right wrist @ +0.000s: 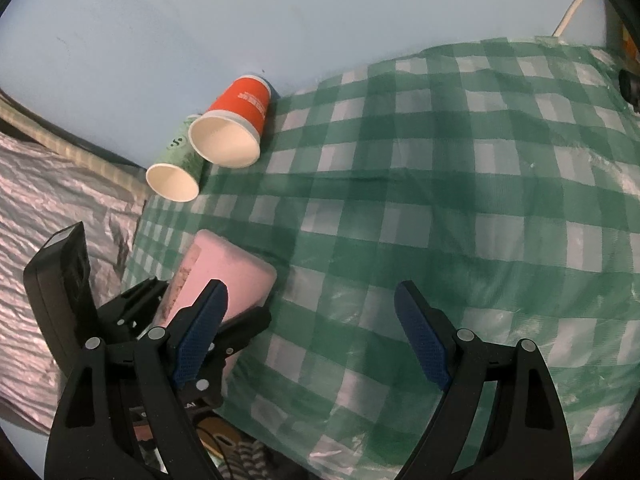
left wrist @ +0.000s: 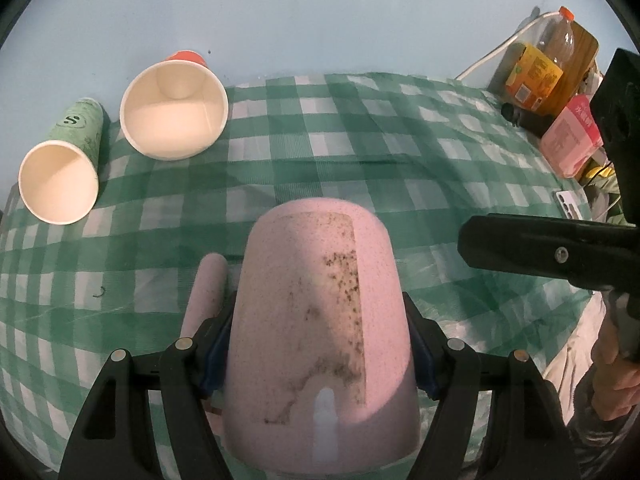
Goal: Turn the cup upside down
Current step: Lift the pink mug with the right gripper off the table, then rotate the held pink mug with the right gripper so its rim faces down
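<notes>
A pink speckled cup (left wrist: 316,320) with a side handle (left wrist: 206,292) and a torn label patch fills the left wrist view; its closed base points away from me toward the table. My left gripper (left wrist: 316,356) is shut on the cup's body, blue pads on both sides. In the right wrist view the pink cup (right wrist: 224,272) shows at lower left, held by the left gripper (right wrist: 200,320). My right gripper (right wrist: 312,332) is open and empty over the green checked tablecloth (right wrist: 440,220). It also shows at the right of the left wrist view (left wrist: 552,252).
A green paper cup (left wrist: 60,172) and a red paper cup (left wrist: 174,108) lie on their sides at the far left of the table. A bottle (left wrist: 560,40), a yellow packet (left wrist: 532,72) and a pink packet (left wrist: 570,136) stand at the far right. A blue wall is behind.
</notes>
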Available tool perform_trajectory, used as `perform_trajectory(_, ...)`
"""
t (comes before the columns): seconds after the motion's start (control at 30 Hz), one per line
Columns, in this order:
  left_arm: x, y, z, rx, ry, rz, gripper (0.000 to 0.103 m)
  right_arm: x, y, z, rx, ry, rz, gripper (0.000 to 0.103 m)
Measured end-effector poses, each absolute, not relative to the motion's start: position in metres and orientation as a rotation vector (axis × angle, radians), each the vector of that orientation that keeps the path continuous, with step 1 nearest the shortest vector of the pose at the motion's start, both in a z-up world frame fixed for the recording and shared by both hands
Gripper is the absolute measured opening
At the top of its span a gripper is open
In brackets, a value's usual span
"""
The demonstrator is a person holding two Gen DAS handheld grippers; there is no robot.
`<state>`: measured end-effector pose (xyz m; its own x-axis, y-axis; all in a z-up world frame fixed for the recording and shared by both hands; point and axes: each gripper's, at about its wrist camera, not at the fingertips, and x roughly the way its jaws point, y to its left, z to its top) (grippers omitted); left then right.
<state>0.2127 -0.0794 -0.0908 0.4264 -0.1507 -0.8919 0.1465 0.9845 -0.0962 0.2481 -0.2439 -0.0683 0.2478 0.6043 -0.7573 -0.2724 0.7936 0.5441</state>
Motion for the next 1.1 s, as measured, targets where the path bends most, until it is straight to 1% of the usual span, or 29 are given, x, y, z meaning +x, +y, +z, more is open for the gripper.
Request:
perform_trajectory(0.2,0.212,-0.079,-0.091,0.031,1.123,-0.171,0.075,0.252,-0.244,-0.073,0.326,1.2,0.605,0.086)
perform_trajectory(0.27,0.211,-0.079,-0.089,0.035,1.128,-0.176,0.079,0.252,-0.243,-0.073,0.328,1.202,0.604,0.086)
perform_trajectory(0.3,0.21,-0.079,-0.088,0.039,1.131,-0.175,0.082,0.251,-0.243,-0.073,0.329,1.204,0.604,0.086)
perform_trajectory(0.37,0.209,-0.078,-0.084,0.049,1.131,-0.17,0.085,0.25,-0.24,-0.072,0.331,1.206,0.609,0.086)
perform_trajectory(0.57,0.196,-0.062,-0.063,0.012,1.123,-0.187,0.085,0.244,-0.228,-0.065,0.338,1.2,0.627,0.086)
perform_trajectory(0.67,0.184,-0.049,-0.049,-0.009,1.098,-0.191,0.088,0.243,-0.22,-0.061,0.348,1.204,0.635,0.086)
perform_trajectory(0.8,0.171,-0.03,-0.037,-0.043,1.086,-0.182,0.088,0.244,-0.204,-0.063,0.363,1.237,0.647,0.086)
perform_trajectory(0.97,0.159,-0.005,-0.028,-0.092,1.047,-0.157,0.088,0.246,-0.178,-0.067,0.353,1.265,0.655,0.086)
perform_trajectory(1.1,0.158,0.015,-0.031,-0.138,1.037,-0.134,0.088,0.249,-0.162,-0.074,0.344,1.297,0.634,0.086)
